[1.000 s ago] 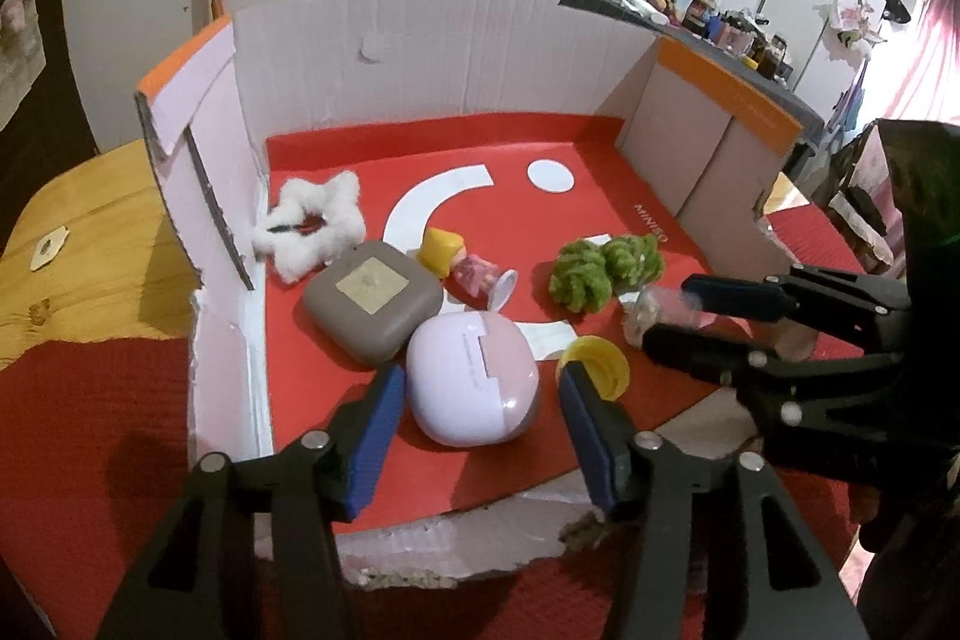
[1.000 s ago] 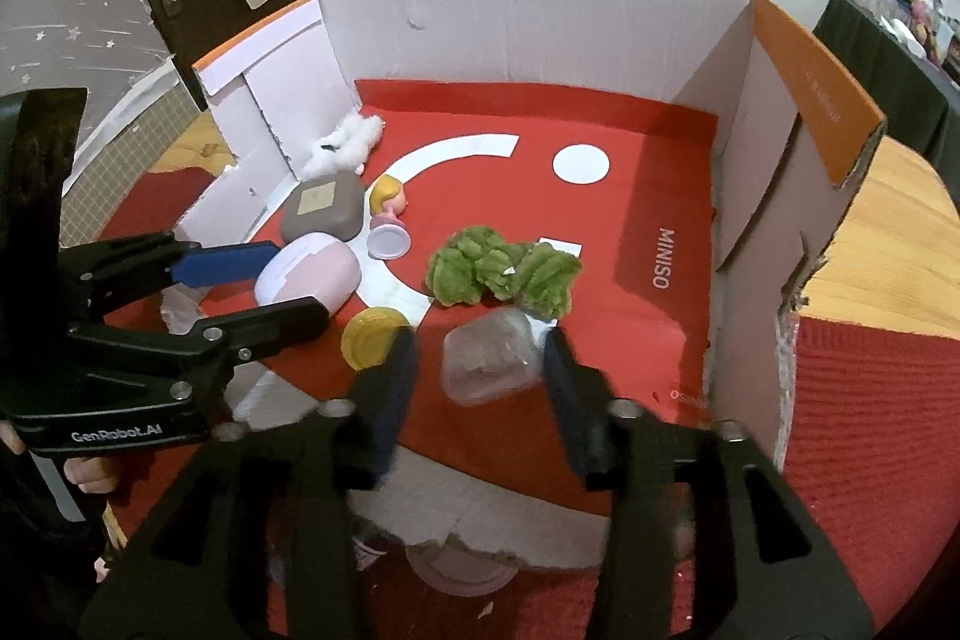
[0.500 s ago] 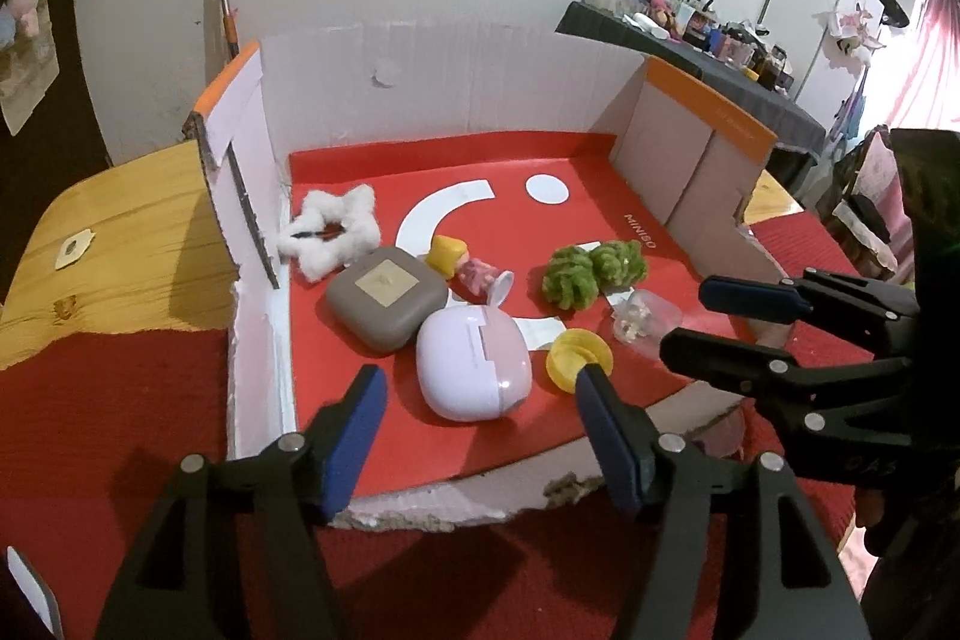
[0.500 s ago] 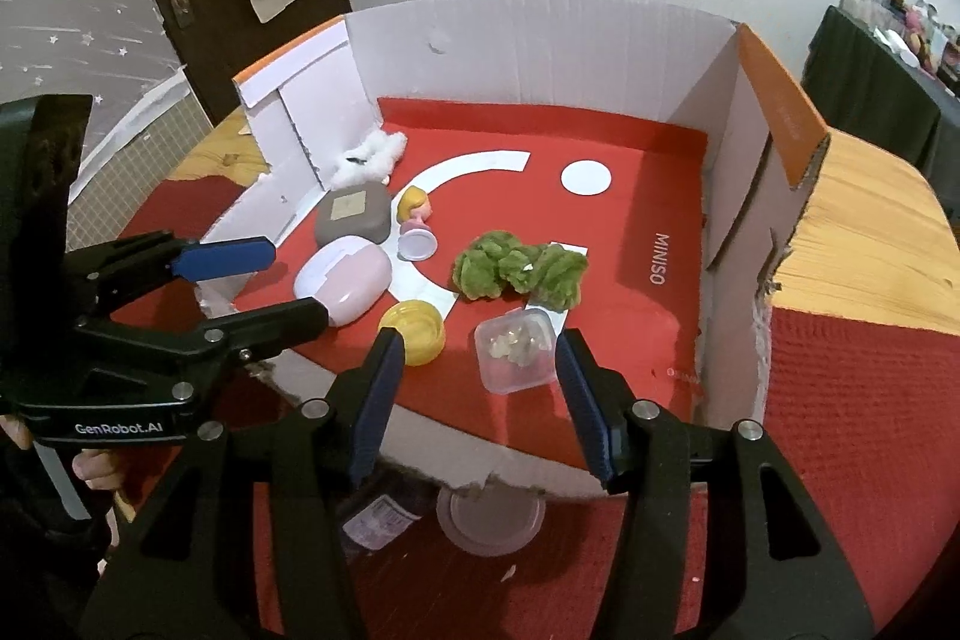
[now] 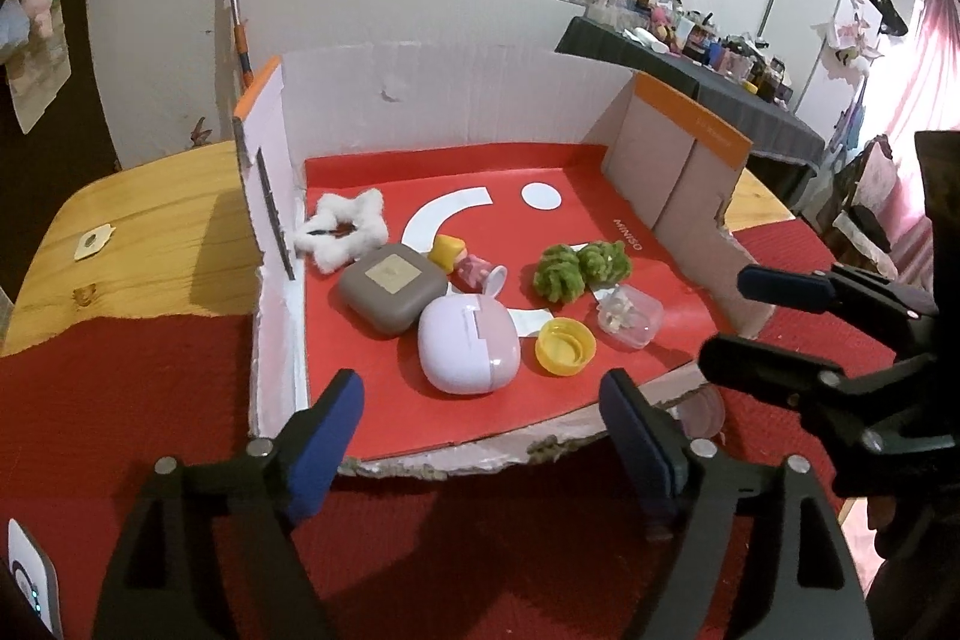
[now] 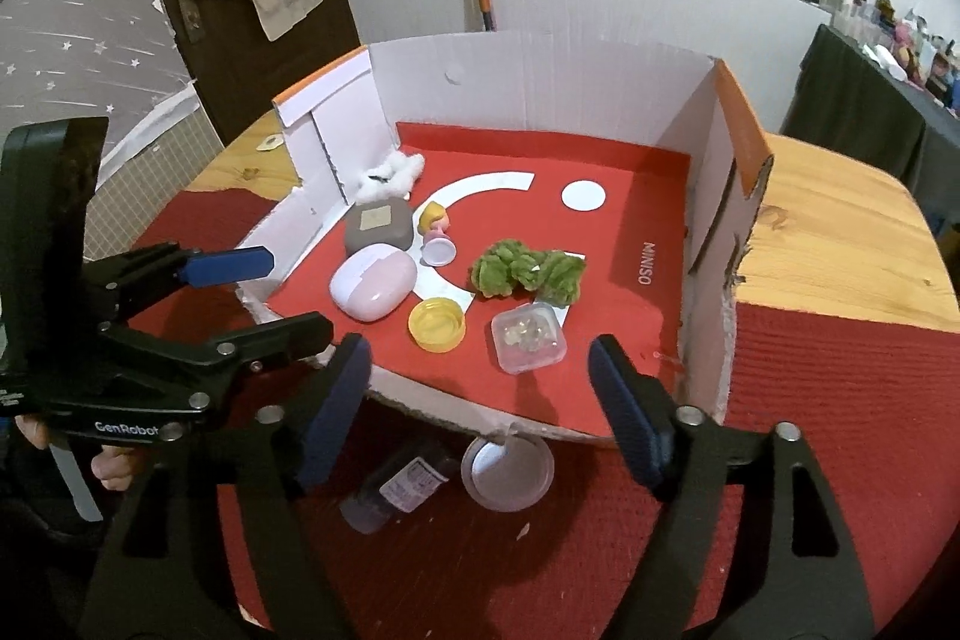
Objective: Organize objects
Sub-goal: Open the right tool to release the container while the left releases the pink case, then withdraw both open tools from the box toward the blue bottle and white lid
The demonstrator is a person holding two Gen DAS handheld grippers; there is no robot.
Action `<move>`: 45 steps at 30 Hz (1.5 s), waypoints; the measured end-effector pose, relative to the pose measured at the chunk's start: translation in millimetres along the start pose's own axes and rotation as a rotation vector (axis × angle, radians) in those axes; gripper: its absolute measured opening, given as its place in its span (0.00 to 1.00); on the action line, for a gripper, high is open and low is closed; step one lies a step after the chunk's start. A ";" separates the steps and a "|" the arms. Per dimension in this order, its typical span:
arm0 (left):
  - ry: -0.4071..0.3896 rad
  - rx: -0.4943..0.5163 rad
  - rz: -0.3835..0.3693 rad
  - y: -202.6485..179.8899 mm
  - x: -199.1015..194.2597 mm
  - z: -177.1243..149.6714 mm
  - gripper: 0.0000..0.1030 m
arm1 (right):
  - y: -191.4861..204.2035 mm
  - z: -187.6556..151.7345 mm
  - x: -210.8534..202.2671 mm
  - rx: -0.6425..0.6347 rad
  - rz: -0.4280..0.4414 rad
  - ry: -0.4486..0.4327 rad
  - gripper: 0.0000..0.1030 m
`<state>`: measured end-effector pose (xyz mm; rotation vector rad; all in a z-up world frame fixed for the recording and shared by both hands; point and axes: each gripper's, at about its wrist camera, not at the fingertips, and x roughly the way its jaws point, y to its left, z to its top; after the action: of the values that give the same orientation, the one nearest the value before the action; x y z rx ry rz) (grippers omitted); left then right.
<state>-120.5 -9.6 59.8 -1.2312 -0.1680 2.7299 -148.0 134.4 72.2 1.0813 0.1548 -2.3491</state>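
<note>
An open cardboard box point(image 5: 450, 100) with a red floor holds a lilac-pink case point(image 5: 468, 346), a grey case point(image 5: 393, 289), a yellow cap point(image 5: 566, 346), a small clear box point(image 6: 528, 337), green fuzzy balls point(image 6: 528, 271), a white fluffy star point(image 5: 345, 232) and a small figure point(image 5: 465, 262). My left gripper point(image 5: 480, 400) hovers before the box's torn front edge, its jaws opening with nothing between them. My right gripper point(image 6: 477, 361) is beside it on the right, its jaws also opening and empty, just short of the clear box.
On the red mat in front of the box lie a small dark bottle point(image 6: 402, 484) and a round clear lid point(image 6: 507, 469). The wooden table point(image 6: 840, 232) shows on both sides of the box. A wall stands behind the box, and a cluttered dark counter point(image 5: 690, 58) stands far right.
Both grippers have pulled back and up from the box floor and spread wider. The lilac-pink case and the clear box, earlier between the fingers, now lie free.
</note>
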 end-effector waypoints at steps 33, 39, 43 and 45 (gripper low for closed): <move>-0.010 -0.018 -0.012 -17.2 -32.5 -40.2 1.00 | 12.4 -46.5 -48.2 0.007 -0.018 -0.035 0.87; 0.017 -0.024 -0.020 -19.6 -25.8 -48.8 1.00 | 7.9 -56.5 -43.9 0.013 -0.045 -0.011 0.87; 0.035 -0.020 -0.029 -23.9 -20.7 -54.2 1.00 | 3.3 -61.9 -40.5 0.016 -0.075 -0.003 0.87; 0.043 -0.012 -0.038 -27.5 -19.0 -57.0 1.00 | 0.3 -64.6 -39.1 0.017 -0.084 0.001 0.86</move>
<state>-63.0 16.6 40.6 -1.2752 -0.2018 2.6721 -83.9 171.5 57.5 1.1035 0.1843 -2.4287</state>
